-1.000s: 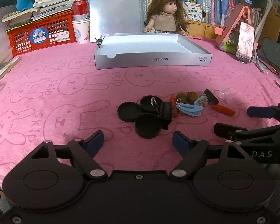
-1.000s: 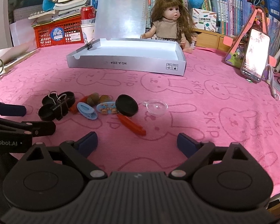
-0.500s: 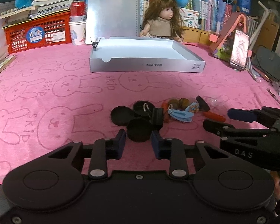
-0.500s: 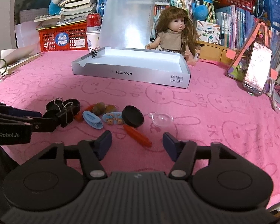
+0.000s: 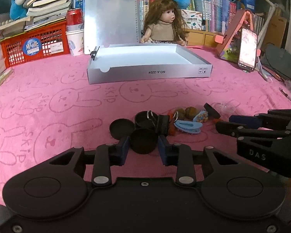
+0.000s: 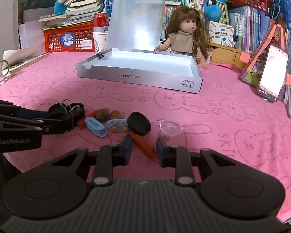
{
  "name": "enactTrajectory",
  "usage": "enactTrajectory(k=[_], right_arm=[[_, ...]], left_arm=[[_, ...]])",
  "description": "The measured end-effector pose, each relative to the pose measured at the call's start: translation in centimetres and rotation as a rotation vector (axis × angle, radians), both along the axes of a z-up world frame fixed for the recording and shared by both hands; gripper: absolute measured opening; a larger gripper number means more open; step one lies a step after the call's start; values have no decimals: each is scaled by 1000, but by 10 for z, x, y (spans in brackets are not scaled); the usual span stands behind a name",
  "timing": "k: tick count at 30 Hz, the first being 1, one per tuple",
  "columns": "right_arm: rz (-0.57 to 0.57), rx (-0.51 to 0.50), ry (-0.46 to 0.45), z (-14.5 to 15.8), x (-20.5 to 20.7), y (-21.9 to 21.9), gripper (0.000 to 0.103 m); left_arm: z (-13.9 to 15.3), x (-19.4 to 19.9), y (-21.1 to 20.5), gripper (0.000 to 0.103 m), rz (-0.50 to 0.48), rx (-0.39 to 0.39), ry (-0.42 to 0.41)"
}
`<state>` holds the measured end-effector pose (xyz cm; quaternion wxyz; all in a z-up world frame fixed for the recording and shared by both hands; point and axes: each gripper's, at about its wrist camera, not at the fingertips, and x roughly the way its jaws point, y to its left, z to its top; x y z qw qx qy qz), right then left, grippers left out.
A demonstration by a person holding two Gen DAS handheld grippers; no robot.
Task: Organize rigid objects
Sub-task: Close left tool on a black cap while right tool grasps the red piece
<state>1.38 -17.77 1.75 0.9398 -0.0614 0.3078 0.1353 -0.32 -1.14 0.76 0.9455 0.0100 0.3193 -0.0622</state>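
A heap of small things lies on the pink cloth: black round lids (image 5: 120, 128), a black binder clip (image 5: 162, 124), a blue hair clip (image 5: 187, 126), two nuts (image 5: 191, 112), an orange stick (image 6: 144, 145), a clear cup (image 6: 170, 129). My left gripper (image 5: 143, 145) has its blue pads on both sides of the nearest black lid (image 5: 143, 142); contact is unclear. My right gripper (image 6: 143, 145) straddles the orange stick, jaws narrowed, not clamped. The silver tray (image 5: 149, 73) stands open behind.
A doll (image 5: 164, 27), a red crate (image 5: 35, 44), a can (image 5: 73, 17) and paper cups stand behind the tray. A phone on a stand (image 5: 247, 50) is at the right. Books fill the back.
Both grippers narrowed from wide open and moved forward: the left around the nearest black lid, the right over the orange stick.
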Motion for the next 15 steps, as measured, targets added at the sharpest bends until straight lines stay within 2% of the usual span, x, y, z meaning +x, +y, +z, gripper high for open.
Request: enactTrajectory(k=[2, 5, 15], right_arm=[[1, -2, -4, 1, -1, 1, 18], [4, -1, -3, 2, -4, 1, 15], [-11, -15, -33, 8, -12, -2, 14]], left_arm=[[0, -1, 0, 31, 0, -5, -3], [1, -4, 3, 30, 2, -29, -6], [7, -22, 10, 30, 0, -5, -25]])
